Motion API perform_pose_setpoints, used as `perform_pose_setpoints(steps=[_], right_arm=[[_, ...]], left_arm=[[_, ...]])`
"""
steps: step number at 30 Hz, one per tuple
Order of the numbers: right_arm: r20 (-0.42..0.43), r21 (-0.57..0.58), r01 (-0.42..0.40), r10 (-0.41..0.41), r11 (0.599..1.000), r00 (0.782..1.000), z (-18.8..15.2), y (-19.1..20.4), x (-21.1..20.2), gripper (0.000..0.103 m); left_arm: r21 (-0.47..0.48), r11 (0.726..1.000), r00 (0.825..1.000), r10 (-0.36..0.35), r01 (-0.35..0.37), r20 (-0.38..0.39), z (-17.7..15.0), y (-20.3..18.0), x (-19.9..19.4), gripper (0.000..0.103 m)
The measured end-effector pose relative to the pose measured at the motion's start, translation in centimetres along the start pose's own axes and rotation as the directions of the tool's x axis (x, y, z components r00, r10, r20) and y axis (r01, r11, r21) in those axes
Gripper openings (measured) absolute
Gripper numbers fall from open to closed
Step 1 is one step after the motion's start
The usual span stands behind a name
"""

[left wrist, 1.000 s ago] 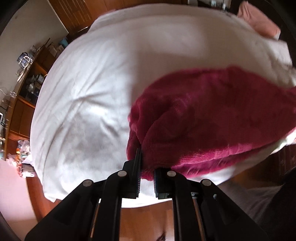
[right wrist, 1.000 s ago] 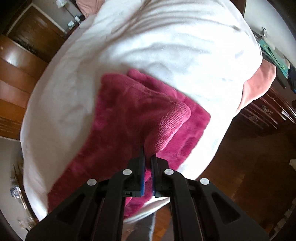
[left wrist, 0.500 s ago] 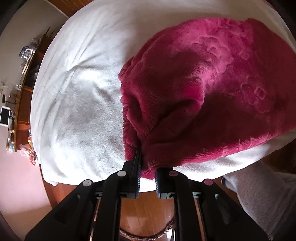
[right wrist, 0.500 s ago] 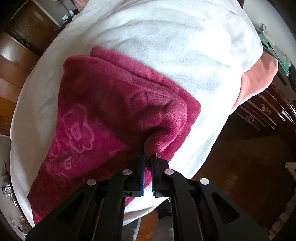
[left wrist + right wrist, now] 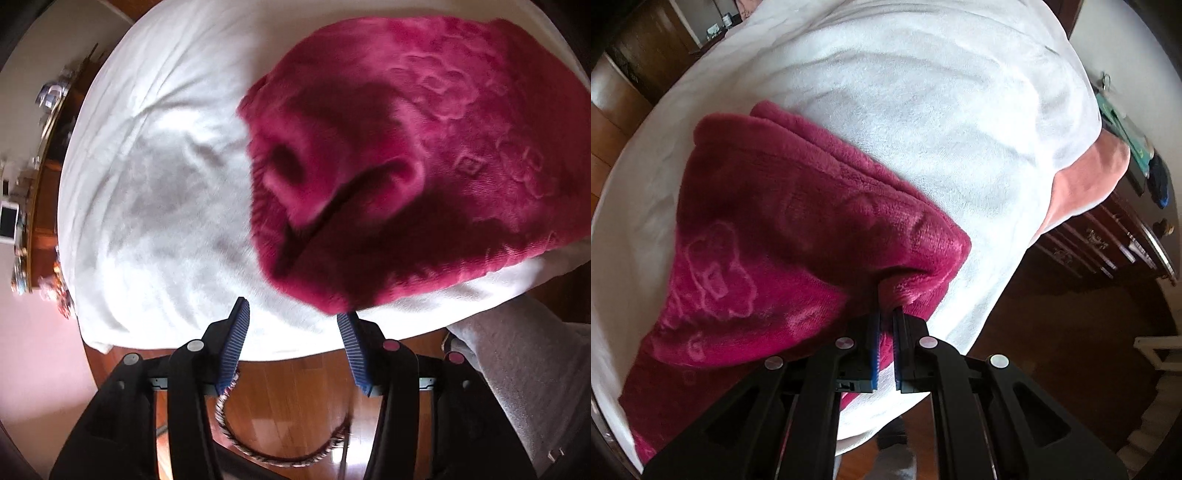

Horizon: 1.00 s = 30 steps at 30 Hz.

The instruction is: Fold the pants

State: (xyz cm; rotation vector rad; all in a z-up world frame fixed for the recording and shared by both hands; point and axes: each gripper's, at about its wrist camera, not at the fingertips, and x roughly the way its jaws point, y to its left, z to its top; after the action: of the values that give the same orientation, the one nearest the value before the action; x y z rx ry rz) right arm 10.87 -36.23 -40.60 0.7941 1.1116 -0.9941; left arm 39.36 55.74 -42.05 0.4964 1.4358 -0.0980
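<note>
The right gripper (image 5: 885,314) points steeply down at a bed, its jaws closed on a corner of the dark pink fleece pants (image 5: 768,251). The pants lie folded on the white blanket (image 5: 942,122), spreading to the left and toward the near edge. A flower pattern shows on the fleece. A pink pillow (image 5: 1086,184) sits at the bed's right edge, beside a dark wooden dresser (image 5: 1108,243).
</note>
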Motion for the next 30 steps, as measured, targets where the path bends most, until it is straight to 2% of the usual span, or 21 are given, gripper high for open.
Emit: perform_pose_setpoints(steps=[4, 8, 11, 14, 17, 21, 24, 28, 30], right_arm=[[-0.008, -0.019, 0.034, -0.035, 0.999, 0.999, -0.4, 0.9, 0.3, 0.006], [0.014, -0.052, 0.067, -0.066, 0.996, 0.998, -0.5, 1.5, -0.9, 0.022], [0.043, -0.028, 0.079, -0.077, 0.997, 0.996, -0.1, 1.5, -2.1, 0.034], [0.078, -0.022, 0.095, -0.093, 0.995, 0.993, 0.2, 2.0, -3.5, 0.035], [0.111, -0.031, 0.097, -0.093, 0.995, 0.989, 0.2, 3.5, -5.0, 0.035], [0.147, -0.067, 0.061, -0.051, 0.996, 0.988, 0.4, 5.8, -7.1, 0.035], [0.147, -0.098, -0.002, 0.017, 0.995, 0.989, 1.2, 7.5, -7.7, 0.035], [0.106, -0.117, -0.083, 0.095, 0.99, 0.99, 2.9, 10.2, -6.6, 0.035], [0.085, -0.121, -0.093, 0.103, 0.988, 0.991, 4.0, 10.6, -5.5, 0.035]], left_arm=[[-0.139, 0.99, 0.999, -0.035, 0.038, 0.022, 0.1, 2.9, -0.1, 0.051], [-0.269, 0.957, 0.991, -0.076, 0.104, 0.111, 1.5, 5.7, -1.9, 0.051], [-0.297, 0.944, 0.979, -0.088, 0.14, 0.183, 3.3, 6.5, -3.5, 0.051], [-0.292, 0.94, 0.968, -0.112, 0.176, 0.224, 5.8, 5.2, -4.5, 0.05], [-0.265, 0.933, 0.953, -0.179, 0.244, 0.246, 9.0, 2.7, -4.1, 0.05], [-0.249, 0.93, 0.952, -0.22, 0.271, 0.212, 12.8, -0.4, -2.1, 0.05], [-0.255, 0.94, 0.97, -0.195, 0.226, 0.144, 15.1, -1.7, 0.5, 0.05], [-0.248, 0.951, 0.982, -0.17, 0.185, 0.08, 16.6, -2.4, 3.1, 0.051], [-0.243, 0.954, 0.984, -0.168, 0.178, 0.061, 17.1, -2.7, 3.8, 0.051]])
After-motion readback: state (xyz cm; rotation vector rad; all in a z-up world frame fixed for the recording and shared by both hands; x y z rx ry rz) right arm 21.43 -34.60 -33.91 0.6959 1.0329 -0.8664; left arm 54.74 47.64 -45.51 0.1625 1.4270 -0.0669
